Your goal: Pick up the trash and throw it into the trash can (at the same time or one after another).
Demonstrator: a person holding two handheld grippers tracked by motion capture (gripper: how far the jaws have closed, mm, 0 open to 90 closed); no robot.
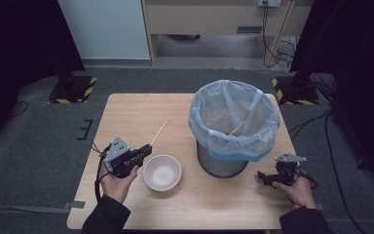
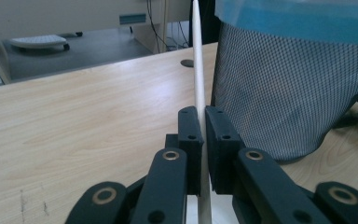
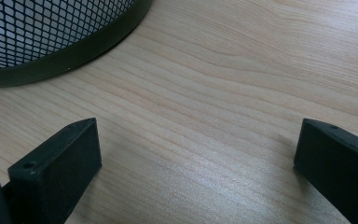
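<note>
In the high view the left gripper [image 1: 146, 149] sat in the lower left of the frame, held in the person's left hand [image 1: 117, 183], and its jaws were clamped on a thin wooden stick [image 1: 158, 133] that ran up and to the right from the jaw tips over the table [image 1: 126, 112]. The left gripper view showed the same grip close up: the two black pads were pressed against the stick [image 2: 199, 79] from either side at the centre of the frame, and the pale shaft rose past them to the top edge, tapering toward its upper end. Just right of the gripper in the high view stood a white bowl [image 1: 162, 172], lower centre. Right of the bowl stood a black mesh wastebasket [image 1: 222, 163] lined with a pale blue bag [image 1: 233, 117], and a second stick [image 1: 236, 128] lay inside it. In the left gripper view the wastebasket's mesh wall [image 2: 284, 93] filled the right half. The right gripper [image 1: 263, 178] rested at the lower right of the high view in the person's right hand [image 1: 299, 192], near the wastebasket's base. Its own view showed its jaws spread wide, at the lower left and lower right corners, with bare wood between them and the basket's dark bottom rim [image 3: 74, 51] at the upper left.
</note>
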